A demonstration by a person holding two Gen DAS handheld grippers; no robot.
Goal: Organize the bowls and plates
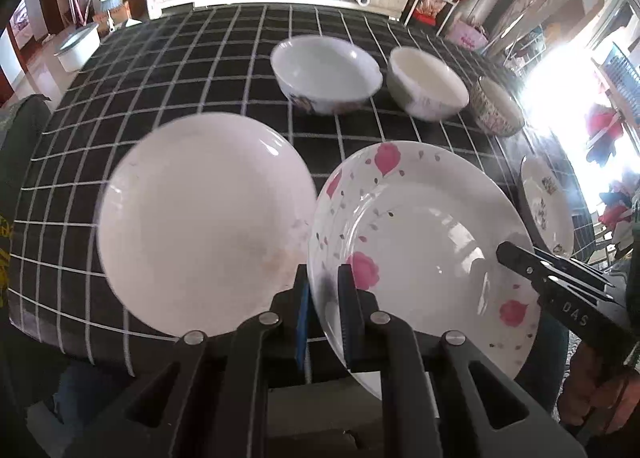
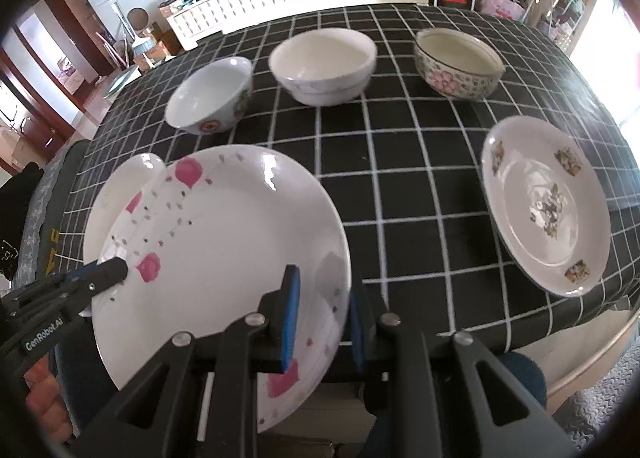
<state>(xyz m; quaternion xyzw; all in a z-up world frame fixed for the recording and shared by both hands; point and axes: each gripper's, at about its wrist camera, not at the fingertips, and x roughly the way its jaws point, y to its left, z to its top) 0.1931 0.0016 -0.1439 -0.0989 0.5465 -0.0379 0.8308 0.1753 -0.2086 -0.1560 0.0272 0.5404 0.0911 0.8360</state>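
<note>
Both grippers, left [image 1: 323, 310] and right [image 2: 324, 322], pinch the pink-flowered plate [image 2: 224, 242] by opposite rims, lifted. Next: centre it over the plain white plate [image 1: 200, 217], lower level, stacking 2.

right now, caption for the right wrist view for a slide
Both grippers clamp opposite rims of a pink-flowered plate over the checked tablecloth, three bowls behind.
</note>
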